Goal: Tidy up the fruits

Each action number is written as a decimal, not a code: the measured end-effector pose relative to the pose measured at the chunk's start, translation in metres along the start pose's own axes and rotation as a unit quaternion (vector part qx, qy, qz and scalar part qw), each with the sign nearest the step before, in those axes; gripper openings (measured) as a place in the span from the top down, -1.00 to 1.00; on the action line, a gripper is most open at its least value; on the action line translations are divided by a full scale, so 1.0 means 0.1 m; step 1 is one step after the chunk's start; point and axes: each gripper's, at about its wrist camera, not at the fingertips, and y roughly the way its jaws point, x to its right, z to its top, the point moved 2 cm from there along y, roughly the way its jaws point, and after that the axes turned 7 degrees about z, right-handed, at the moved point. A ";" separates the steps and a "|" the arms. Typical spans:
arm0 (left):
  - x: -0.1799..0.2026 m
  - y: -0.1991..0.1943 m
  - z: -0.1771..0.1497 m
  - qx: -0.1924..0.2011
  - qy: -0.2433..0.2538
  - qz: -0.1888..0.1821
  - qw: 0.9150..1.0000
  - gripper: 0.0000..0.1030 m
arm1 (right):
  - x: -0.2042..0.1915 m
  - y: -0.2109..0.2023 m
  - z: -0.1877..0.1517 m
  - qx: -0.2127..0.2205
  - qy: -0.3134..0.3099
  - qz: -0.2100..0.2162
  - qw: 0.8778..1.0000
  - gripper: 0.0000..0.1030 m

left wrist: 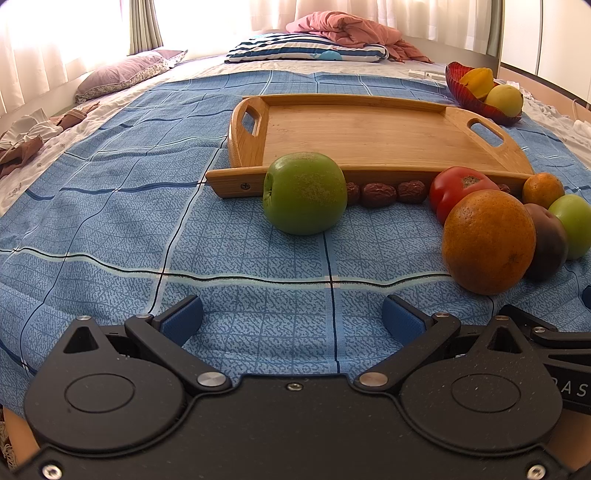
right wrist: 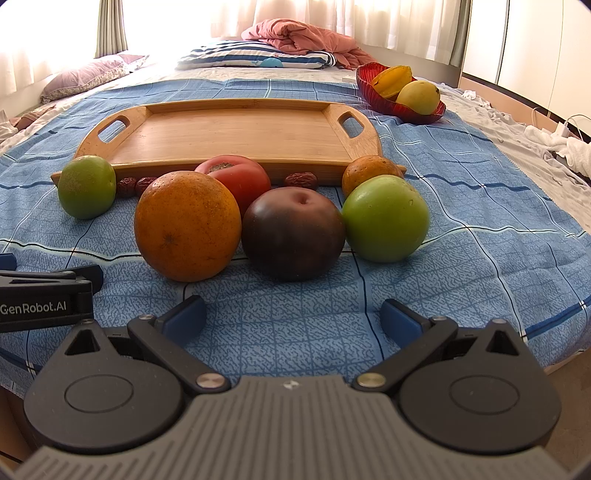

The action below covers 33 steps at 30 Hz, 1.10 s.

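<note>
bed: blue checked sheet (left wrist: 110,229) | curtains (right wrist: 295,14) bright | both claws wide open, empty

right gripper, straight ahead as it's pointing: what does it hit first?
Most likely the dark plum, which sits nearly centred ahead of the open right gripper. Only bare blue bedspread lies between. The orange is just left of that line and looks about as near, so depth is uncertain.

left hand-held gripper (left wrist: 291,314) and right hand-held gripper (right wrist: 293,314), jaws wide apart
</note>
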 end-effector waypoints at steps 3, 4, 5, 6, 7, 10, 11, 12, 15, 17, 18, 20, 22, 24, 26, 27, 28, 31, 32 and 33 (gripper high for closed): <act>0.00 0.00 0.00 0.000 0.000 0.000 1.000 -1.00 | 0.00 0.00 0.00 0.000 0.000 0.000 1.000 -1.00; 0.00 0.00 0.00 0.000 0.000 0.000 1.000 -1.00 | 0.00 0.00 0.00 0.000 0.000 0.000 1.000 -1.00; 0.00 0.00 0.00 0.000 0.000 0.000 1.000 -1.00 | 0.00 0.00 0.00 0.000 0.000 0.000 1.000 -1.00; 0.00 0.00 0.00 0.000 0.000 0.000 1.000 -1.00 | 0.00 0.00 0.00 0.000 0.000 0.000 1.000 -1.00; 0.00 0.00 0.00 0.000 0.000 0.000 1.000 -1.00 | 0.00 0.00 0.00 0.000 0.000 0.000 1.000 -1.00; 0.00 0.00 0.00 0.001 0.000 0.000 1.000 -1.00 | -0.01 0.00 0.01 0.000 0.000 0.000 1.000 -1.00; 0.00 0.00 0.00 0.003 0.000 0.001 1.000 -1.00 | -0.01 0.00 0.01 0.001 0.000 0.000 1.000 -1.00; 0.00 -0.01 -0.01 0.005 0.001 0.003 1.000 -1.00 | -0.01 0.00 0.01 0.001 0.001 0.000 1.000 -1.00; 0.05 -0.02 -0.04 0.008 0.001 0.005 1.000 -1.00 | 0.02 0.01 0.02 0.003 0.000 0.000 1.000 -1.00; 0.05 -0.02 -0.04 0.005 -0.001 0.003 1.000 -1.00 | 0.00 -0.01 -0.01 0.003 0.001 0.001 1.000 -1.00; 0.04 -0.02 -0.04 0.004 -0.002 0.002 1.000 -1.00 | 0.01 -0.01 -0.01 0.004 0.001 0.001 1.000 -1.00; 0.01 -0.01 -0.01 0.004 -0.001 0.001 1.000 -1.00 | -0.01 -0.03 -0.01 0.006 0.000 0.001 1.000 -1.00; 0.01 -0.02 -0.01 0.007 -0.001 0.002 1.000 -1.00 | 0.00 -0.03 -0.02 0.010 0.000 0.000 1.000 -1.00; 0.01 -0.02 -0.02 0.011 -0.002 0.003 1.000 -1.00 | -0.01 -0.03 -0.04 0.013 -0.001 0.000 1.000 -1.00; 0.01 -0.03 -0.03 0.014 0.001 0.004 1.000 -1.00 | -0.01 -0.03 -0.04 0.015 -0.002 0.001 1.000 -1.00; 0.01 -0.03 -0.03 0.013 0.001 0.003 1.000 -1.00 | -0.01 -0.03 -0.05 0.017 -0.001 0.001 1.000 -1.00; 0.01 -0.04 -0.03 0.014 0.001 0.003 1.000 -1.00 | -0.01 -0.03 -0.05 0.018 -0.002 0.001 1.000 -1.00; 0.00 -0.04 -0.04 0.019 0.004 -0.003 1.000 -1.00 | -0.01 -0.03 -0.07 0.026 -0.007 0.001 1.000 -1.00; -0.01 -0.04 -0.05 0.021 0.005 -0.005 1.000 -1.00 | 0.00 -0.03 -0.08 0.031 -0.010 -0.005 0.999 -1.00; -0.01 -0.04 -0.05 0.025 0.005 -0.006 1.000 -1.00 | 0.00 -0.03 -0.10 0.038 -0.014 -0.004 0.999 -1.00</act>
